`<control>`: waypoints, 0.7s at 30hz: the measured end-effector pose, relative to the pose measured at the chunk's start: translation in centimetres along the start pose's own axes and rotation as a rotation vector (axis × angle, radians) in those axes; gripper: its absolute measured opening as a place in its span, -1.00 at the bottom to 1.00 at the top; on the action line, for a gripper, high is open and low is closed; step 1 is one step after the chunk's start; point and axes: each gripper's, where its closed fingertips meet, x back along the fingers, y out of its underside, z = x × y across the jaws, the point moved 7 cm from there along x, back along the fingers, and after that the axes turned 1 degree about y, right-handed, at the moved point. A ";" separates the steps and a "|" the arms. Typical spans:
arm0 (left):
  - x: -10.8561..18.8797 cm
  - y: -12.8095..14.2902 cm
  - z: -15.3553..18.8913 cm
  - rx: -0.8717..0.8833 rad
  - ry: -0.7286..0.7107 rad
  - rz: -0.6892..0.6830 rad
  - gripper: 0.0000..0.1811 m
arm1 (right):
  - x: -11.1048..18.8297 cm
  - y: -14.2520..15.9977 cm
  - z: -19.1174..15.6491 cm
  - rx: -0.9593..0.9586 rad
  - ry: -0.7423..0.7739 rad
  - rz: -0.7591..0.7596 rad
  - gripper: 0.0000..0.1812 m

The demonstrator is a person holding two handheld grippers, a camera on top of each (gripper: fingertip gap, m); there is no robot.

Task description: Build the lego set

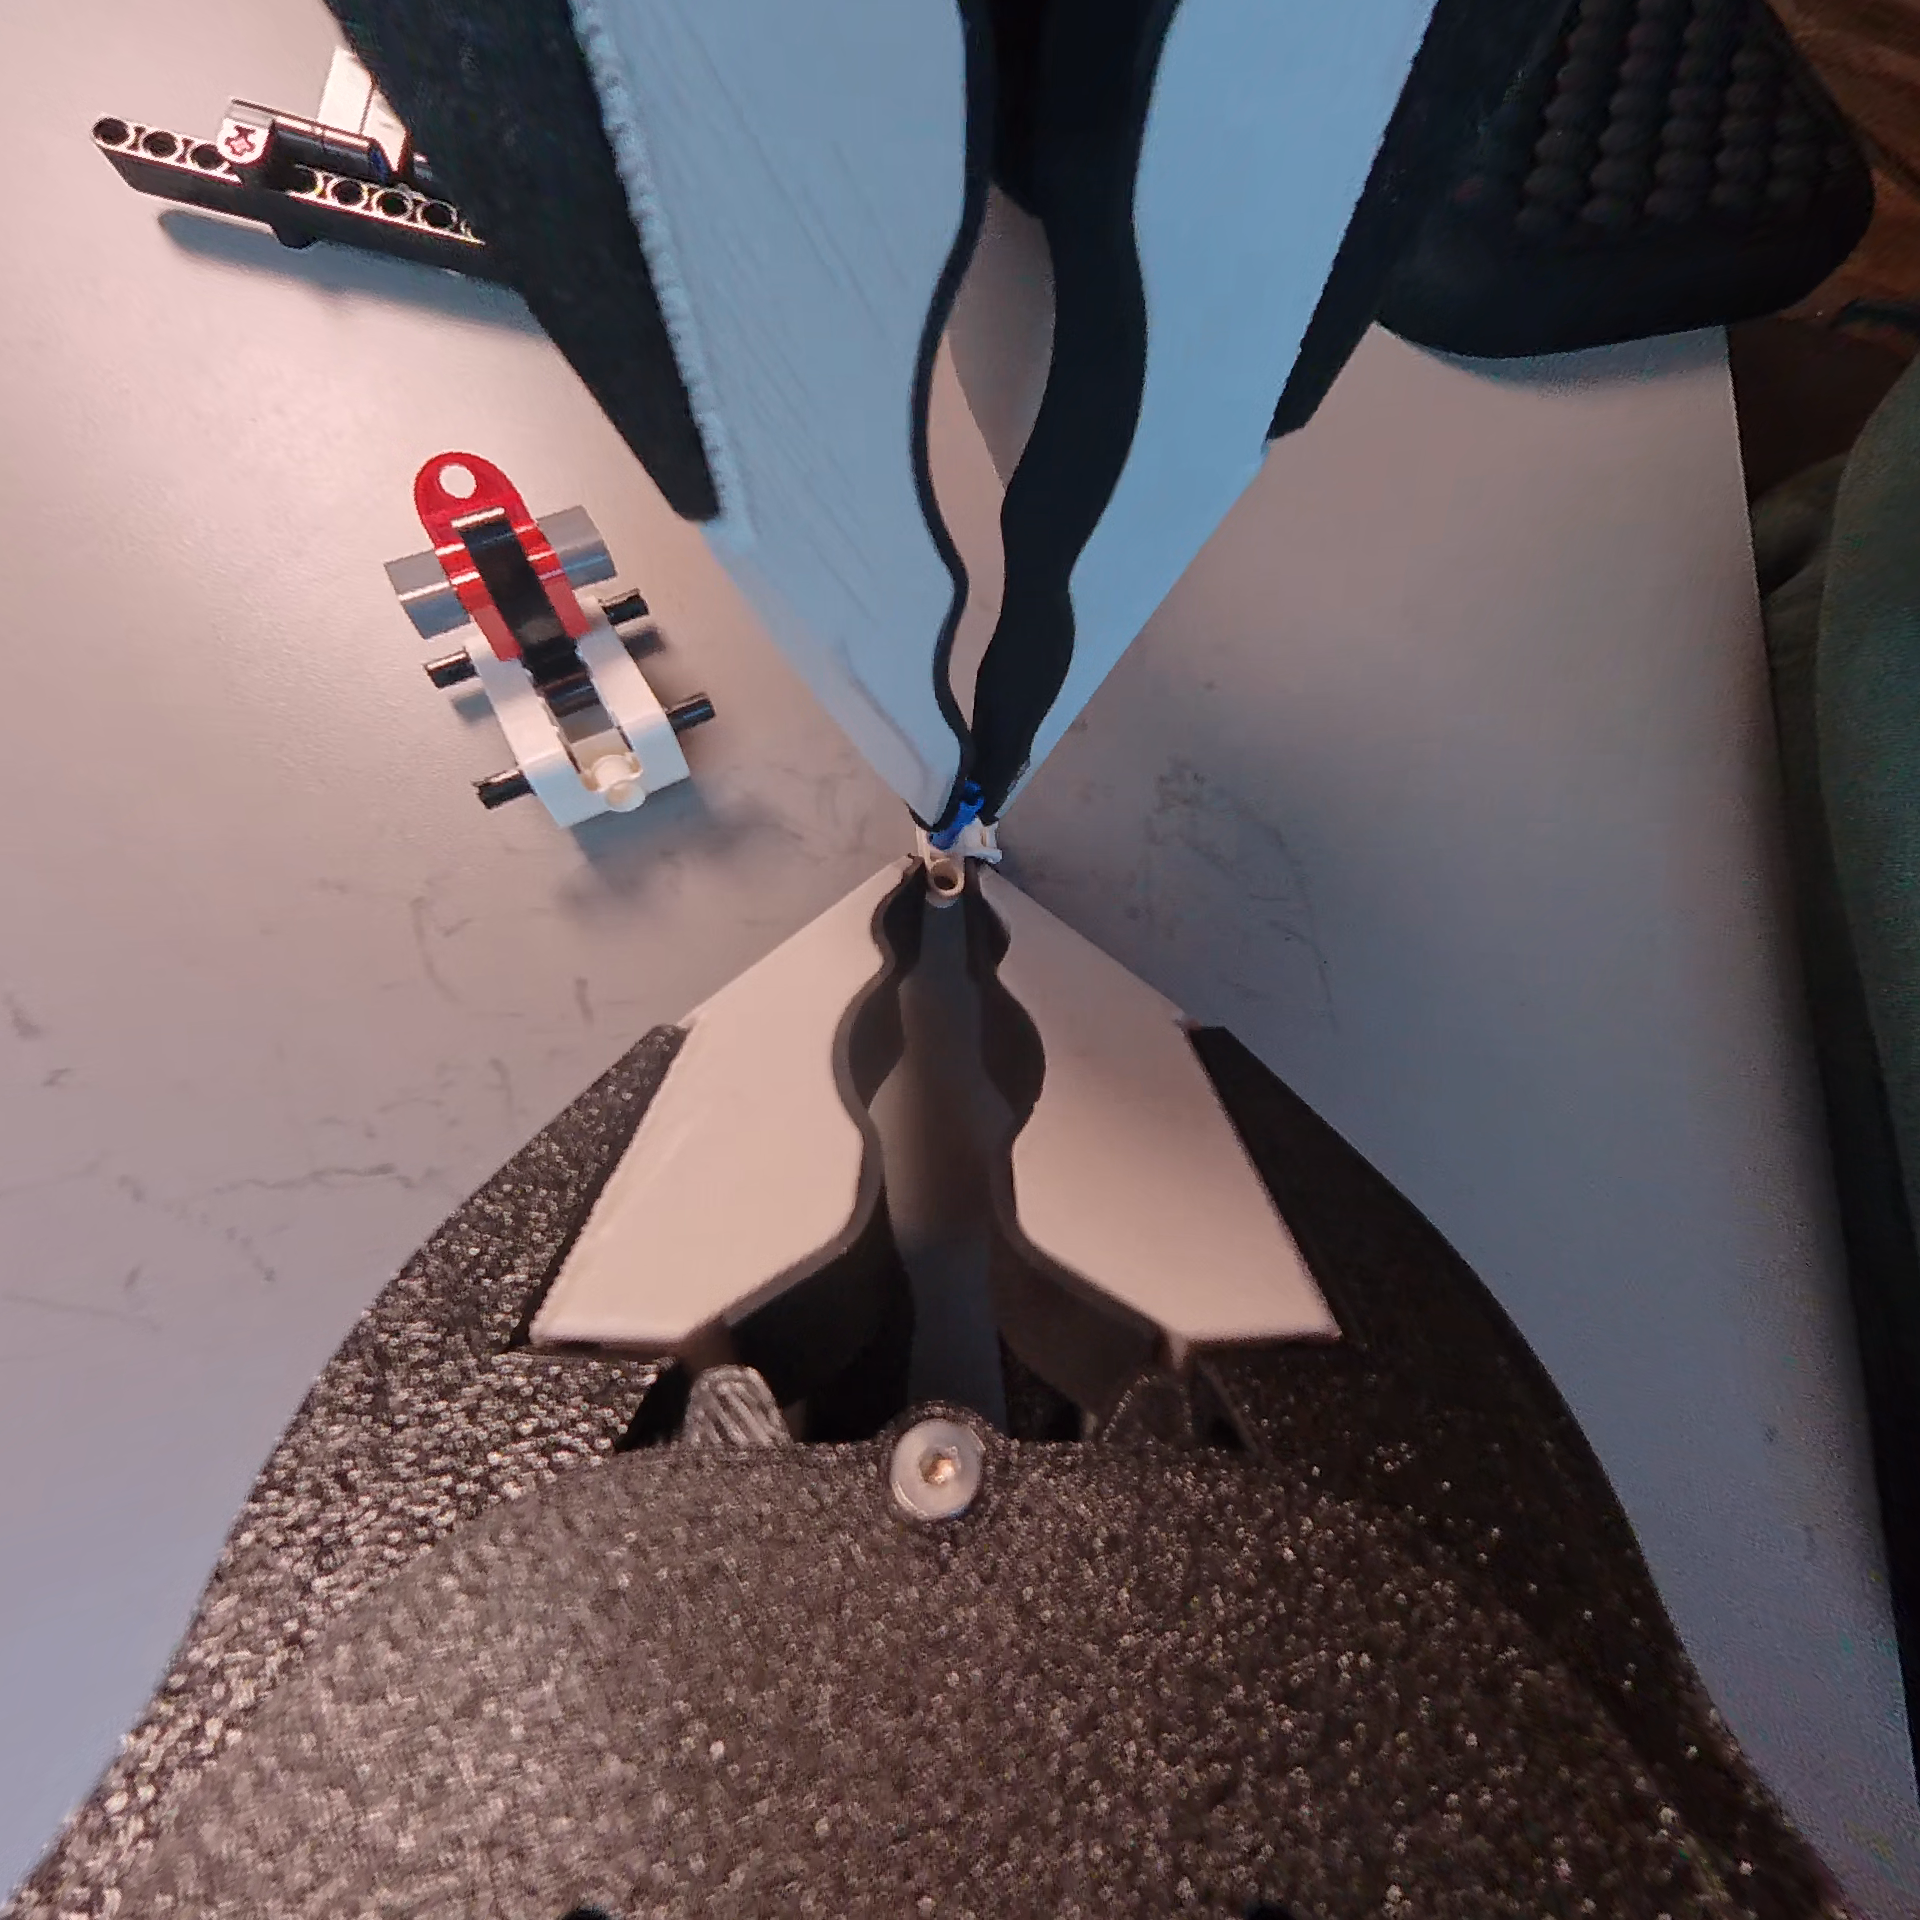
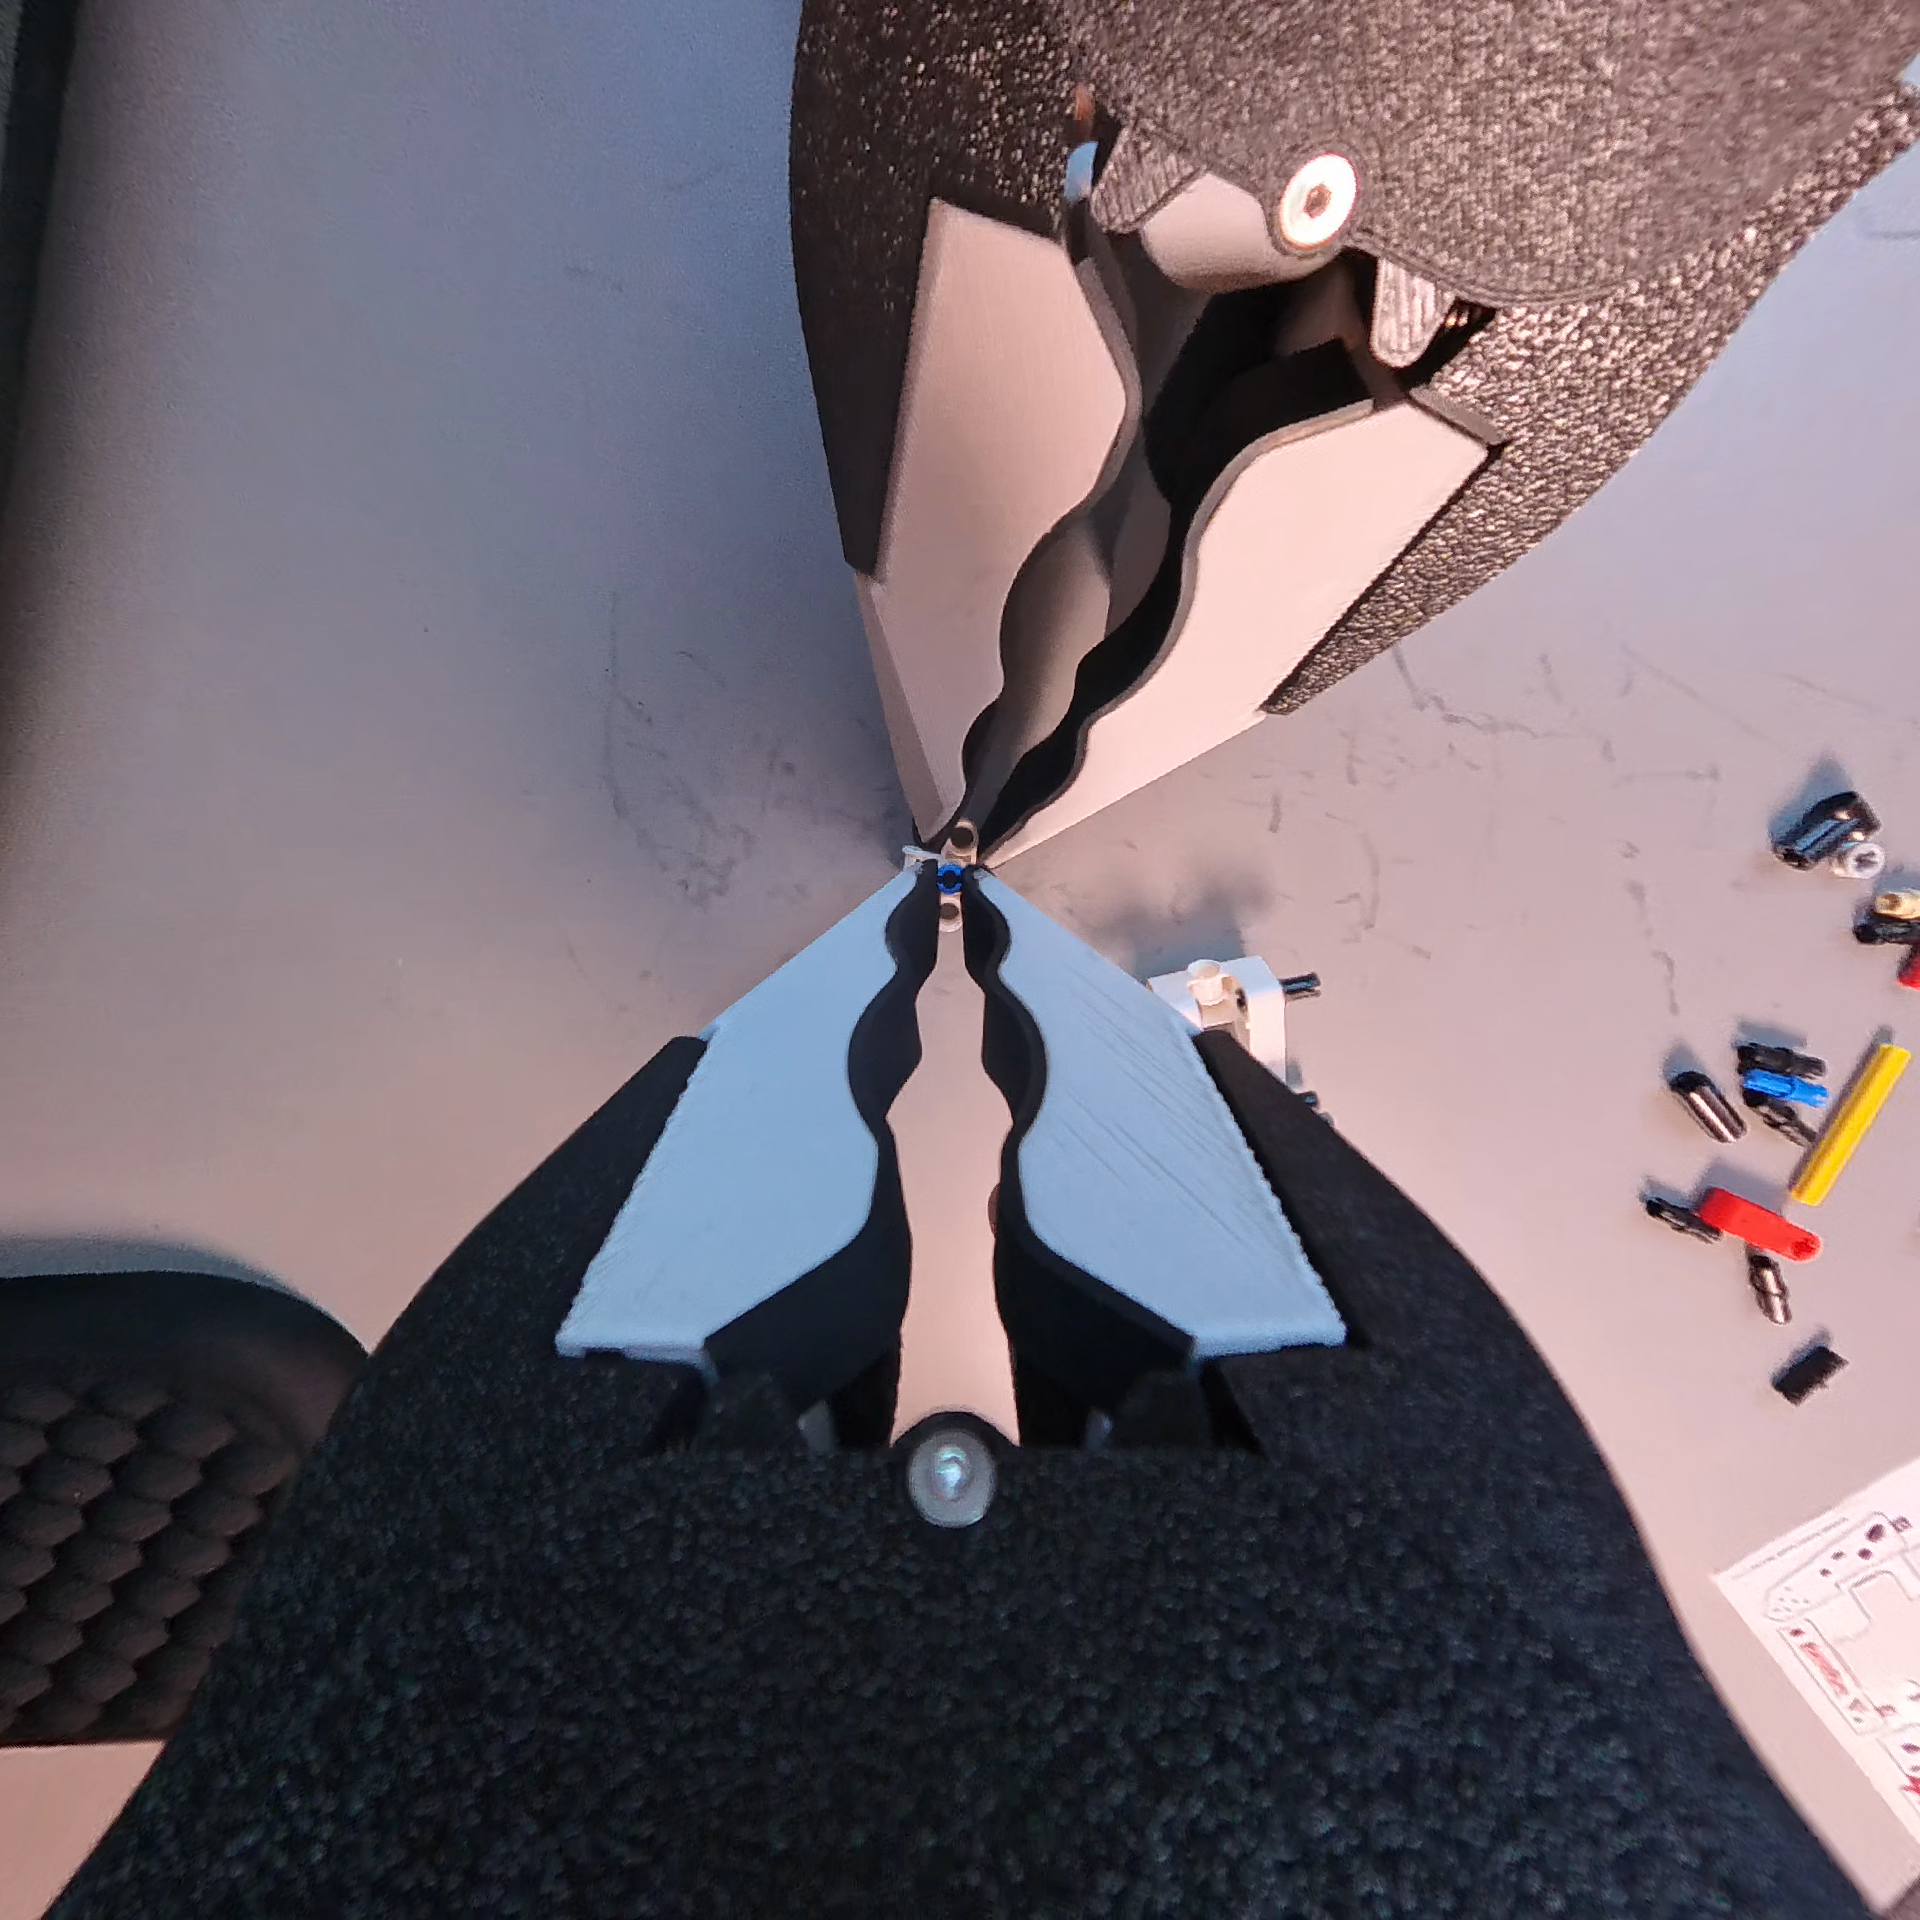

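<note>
My left gripper (image 1: 948, 871) is shut on a small white connector (image 1: 948, 878) with a round hole, held above the grey table (image 1: 1455, 831). My right gripper (image 2: 948, 881) is shut on a blue pin (image 2: 948, 881). The two grippers meet tip to tip, and the blue pin (image 1: 966, 816) touches the white connector (image 2: 961, 836). How far the pin sits in the connector is hidden by the fingertips. The right gripper comes in from the top of the left wrist view, and the left gripper (image 2: 961, 840) from the top of the right wrist view.
A red, white and black sub-assembly (image 1: 540, 644) with black axles lies to the left; a black beam assembly (image 1: 281, 171) lies farther off. Loose parts lie to the right: a yellow axle (image 2: 1849, 1122), a red piece (image 2: 1756, 1221), a blue pin (image 2: 1782, 1081), black pins. An instruction sheet (image 2: 1839, 1621) is nearby. My two grippers' fingertips are within a few centimetres of each other. The black beam assembly (image 1: 281, 171) lies around 15 centimetres away from my right fingertips.
</note>
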 end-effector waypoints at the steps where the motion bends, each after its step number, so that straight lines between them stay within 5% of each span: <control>1: 0.0 0.0 0.0 0.000 0.000 0.000 -0.92 | 0.0 0.0 0.0 -0.007 -0.002 0.008 -0.96; 21: 0.1 0.1 0.0 0.043 -0.013 0.007 -0.93 | -0.7 1.9 -0.3 -0.021 0.026 -0.091 -0.97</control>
